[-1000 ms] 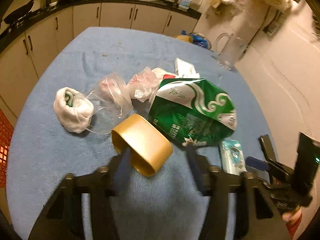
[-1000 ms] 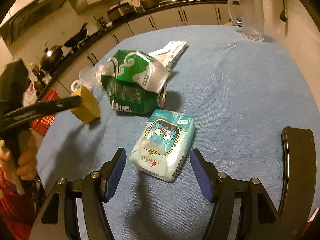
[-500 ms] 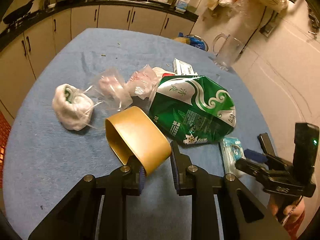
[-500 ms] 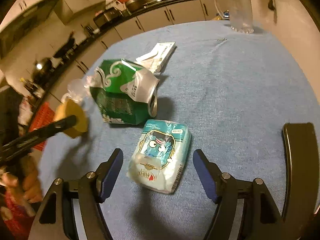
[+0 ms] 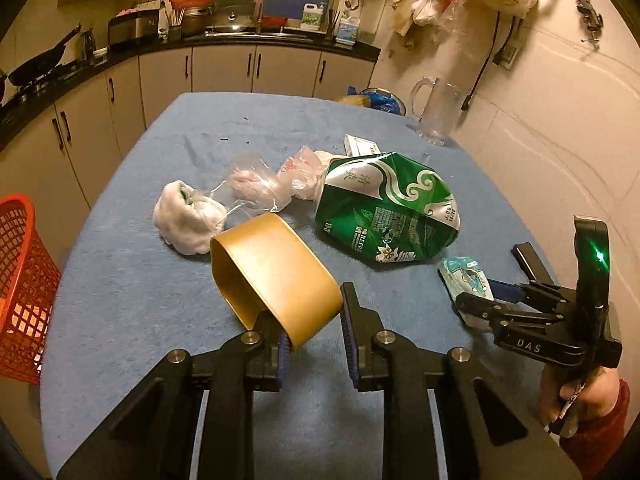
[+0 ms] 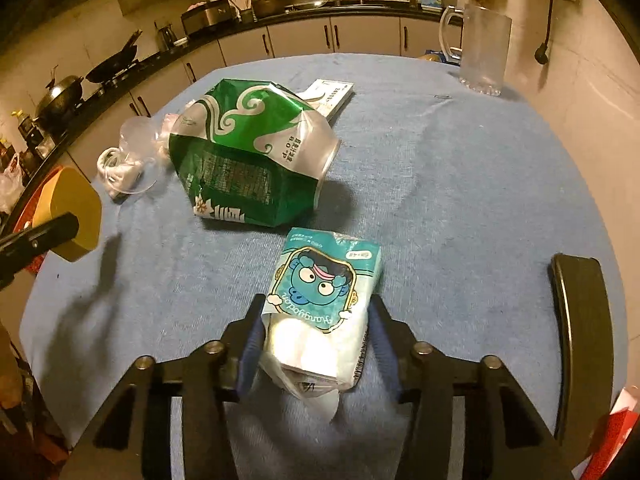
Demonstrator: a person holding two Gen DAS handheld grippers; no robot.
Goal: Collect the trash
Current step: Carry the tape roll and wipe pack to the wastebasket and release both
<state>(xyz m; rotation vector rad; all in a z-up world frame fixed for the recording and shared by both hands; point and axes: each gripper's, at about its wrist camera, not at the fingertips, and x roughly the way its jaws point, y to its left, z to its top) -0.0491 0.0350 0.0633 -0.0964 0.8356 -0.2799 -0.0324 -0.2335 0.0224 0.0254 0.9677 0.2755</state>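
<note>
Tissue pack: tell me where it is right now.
The tissue pack lies on the blue tablecloth between the closing right gripper fingers, just nearer than the crushed green can.

Bare blue tablecloth [image 6: 460, 200] right of crushed green can [image 6: 248, 160], glass mug [image 6: 482, 52] at far edge

We see a blue-covered table [image 5: 140, 280] bearing a crushed green can [image 5: 386, 212], crumpled plastic wrappers [image 5: 256, 184], and a glass mug [image 5: 438, 110] far right.

Black angular linkage arms with silver round screws and blue finger pads are seen on the left gripper [image 5: 314, 334], while "DAS" lettering, a green light and a red sleeve [image 5: 592, 436] are shown beside it on the right gripper [image 5: 486, 290]
</note>
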